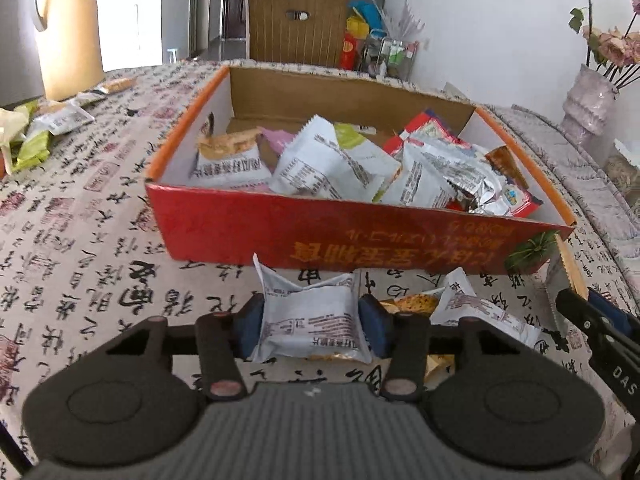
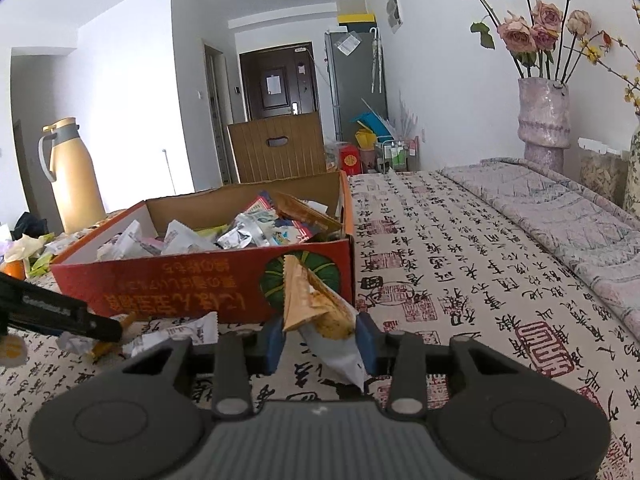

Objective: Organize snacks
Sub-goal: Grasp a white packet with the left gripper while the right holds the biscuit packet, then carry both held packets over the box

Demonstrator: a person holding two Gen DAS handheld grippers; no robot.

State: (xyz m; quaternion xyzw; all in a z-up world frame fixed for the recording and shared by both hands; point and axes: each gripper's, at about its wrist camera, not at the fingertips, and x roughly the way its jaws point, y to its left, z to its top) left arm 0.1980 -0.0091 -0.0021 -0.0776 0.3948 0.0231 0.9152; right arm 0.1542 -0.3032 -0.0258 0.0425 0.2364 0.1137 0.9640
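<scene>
A red cardboard box (image 1: 360,236) holding several snack packets (image 1: 336,164) stands on the calligraphy-print tablecloth. Just in front of it my left gripper (image 1: 311,328) is shut on a white snack packet (image 1: 308,316), with both blue pads pressing its sides. A second white packet (image 1: 480,312) and an orange one (image 1: 412,304) lie to its right on the cloth. In the right wrist view my right gripper (image 2: 320,340) is shut on an orange-and-white snack packet (image 2: 316,308), held upright before the box's (image 2: 180,280) near right corner.
A tan thermos jug (image 1: 68,28) and loose packets (image 1: 48,124) sit at the far left. A wooden chair back (image 1: 296,28) rises behind the box. A folded quilt (image 2: 560,220) and a vase of flowers (image 2: 544,120) line the right side.
</scene>
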